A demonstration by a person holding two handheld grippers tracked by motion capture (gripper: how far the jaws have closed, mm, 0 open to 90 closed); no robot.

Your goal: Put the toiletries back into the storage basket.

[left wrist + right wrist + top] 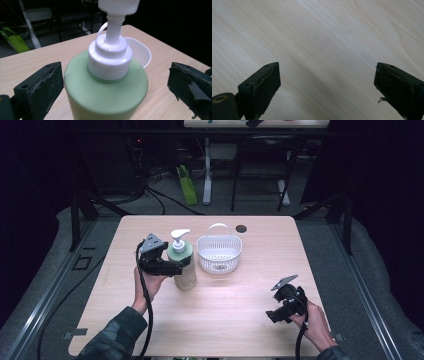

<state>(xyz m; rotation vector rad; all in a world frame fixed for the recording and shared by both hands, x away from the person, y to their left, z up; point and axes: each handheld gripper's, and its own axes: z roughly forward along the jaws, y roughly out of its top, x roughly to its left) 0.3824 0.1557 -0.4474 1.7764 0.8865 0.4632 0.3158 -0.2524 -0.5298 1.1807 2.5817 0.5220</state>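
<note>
A green pump bottle (186,277) with a white pump head (179,239) stands upright on the wooden table (235,315), left of centre. My left gripper (181,265) reaches it from the left, open, one jaw on each side of the bottle's shoulder. In the left gripper view the bottle (105,97) sits between the pads of the left gripper (114,68) with a gap on each side. A white slotted basket (219,252) with a raised handle stands just right of the bottle, and its rim (141,51) shows behind it. My right gripper (276,314) is open over bare tabletop (324,37) at the front right.
A small dark round hole (241,228) marks the table near its far edge. Beyond the table, a green bag (187,185), cables and the legs of another table (207,175) stand on the grey floor. Metal rails run along both sides.
</note>
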